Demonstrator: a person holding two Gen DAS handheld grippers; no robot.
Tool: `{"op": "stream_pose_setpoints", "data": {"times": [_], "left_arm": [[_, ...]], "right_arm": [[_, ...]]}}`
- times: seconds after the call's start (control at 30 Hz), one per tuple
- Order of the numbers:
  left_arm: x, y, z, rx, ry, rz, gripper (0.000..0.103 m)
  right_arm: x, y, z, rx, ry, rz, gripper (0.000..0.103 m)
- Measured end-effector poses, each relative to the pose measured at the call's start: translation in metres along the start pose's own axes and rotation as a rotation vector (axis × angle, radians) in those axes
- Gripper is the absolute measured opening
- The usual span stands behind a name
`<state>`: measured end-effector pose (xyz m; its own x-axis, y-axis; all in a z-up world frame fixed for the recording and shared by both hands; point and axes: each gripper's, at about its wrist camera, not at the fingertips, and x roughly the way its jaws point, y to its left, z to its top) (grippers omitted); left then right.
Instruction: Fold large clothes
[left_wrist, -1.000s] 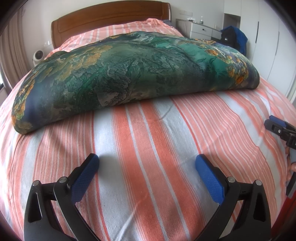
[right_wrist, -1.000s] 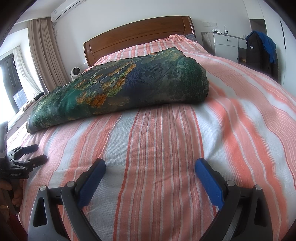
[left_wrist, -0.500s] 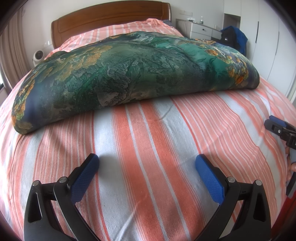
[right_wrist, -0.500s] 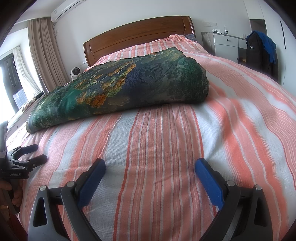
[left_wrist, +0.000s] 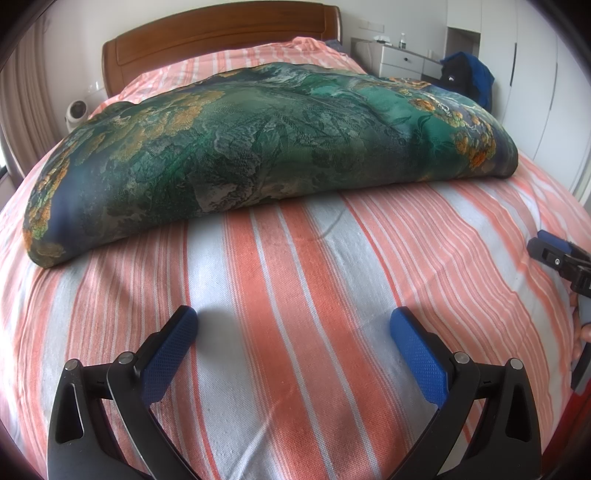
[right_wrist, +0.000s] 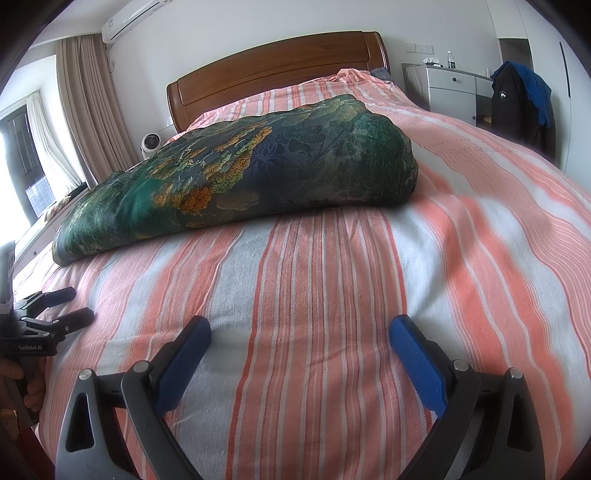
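Observation:
A thick green quilt (left_wrist: 266, 140) with orange and blue floral patches lies folded in a long bundle across the striped bed (left_wrist: 303, 295); the right wrist view shows the quilt (right_wrist: 251, 177) end-on. My left gripper (left_wrist: 293, 332) stands open low over the bedsheet, well short of the quilt's near edge, nothing between its blue pads. My right gripper (right_wrist: 299, 336) is also open over bare sheet near the foot of the bed. Each gripper appears in the other's view: the right gripper (left_wrist: 557, 258) at the right edge, the left gripper (right_wrist: 55, 306) at the left edge.
A wooden headboard (right_wrist: 280, 70) stands behind the quilt. A white drawer unit (right_wrist: 450, 92) and a dark jacket on a chair (right_wrist: 524, 107) are at the right. A small white fan (right_wrist: 149, 144) and curtains (right_wrist: 81, 110) are at the left. A hand (right_wrist: 22, 380) holds the left gripper.

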<state>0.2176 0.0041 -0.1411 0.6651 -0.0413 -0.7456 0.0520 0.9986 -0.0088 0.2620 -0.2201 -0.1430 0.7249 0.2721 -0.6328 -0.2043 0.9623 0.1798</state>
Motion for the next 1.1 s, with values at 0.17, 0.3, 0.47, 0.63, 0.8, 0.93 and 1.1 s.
{"op": "stream_pose_setpoints", "data": {"times": [0.17,0.3,0.47,0.63,0.8,0.93,1.1], "left_arm": [[0.0,0.0,0.0,0.0,0.0,0.0,0.103],[0.0,0.0,0.0,0.0,0.0,0.0,0.103],[0.0,0.0,0.0,0.0,-0.001,0.0,0.103],[-0.002,-0.001,0.001,0.004,0.005,0.008,0.103],[-0.006,0.005,0.016,0.008,0.095,-0.043,0.103],[-0.033,0.013,0.045,0.021,0.107,-0.121,0.102],[-0.07,0.028,0.134,0.004,-0.032,-0.237,0.103]], "right_arm": [[0.0,0.0,0.0,0.0,0.0,0.0,0.097],[0.0,0.0,0.0,0.0,0.0,0.0,0.097],[0.0,0.0,0.0,0.0,0.0,0.0,0.097],[0.0,0.0,0.0,-0.001,0.001,-0.001,0.097],[0.0,0.0,0.0,-0.003,0.004,-0.003,0.097],[0.0,0.003,0.0,-0.009,0.006,-0.009,0.097],[0.001,0.005,0.001,-0.014,0.014,-0.009,0.098]]}}
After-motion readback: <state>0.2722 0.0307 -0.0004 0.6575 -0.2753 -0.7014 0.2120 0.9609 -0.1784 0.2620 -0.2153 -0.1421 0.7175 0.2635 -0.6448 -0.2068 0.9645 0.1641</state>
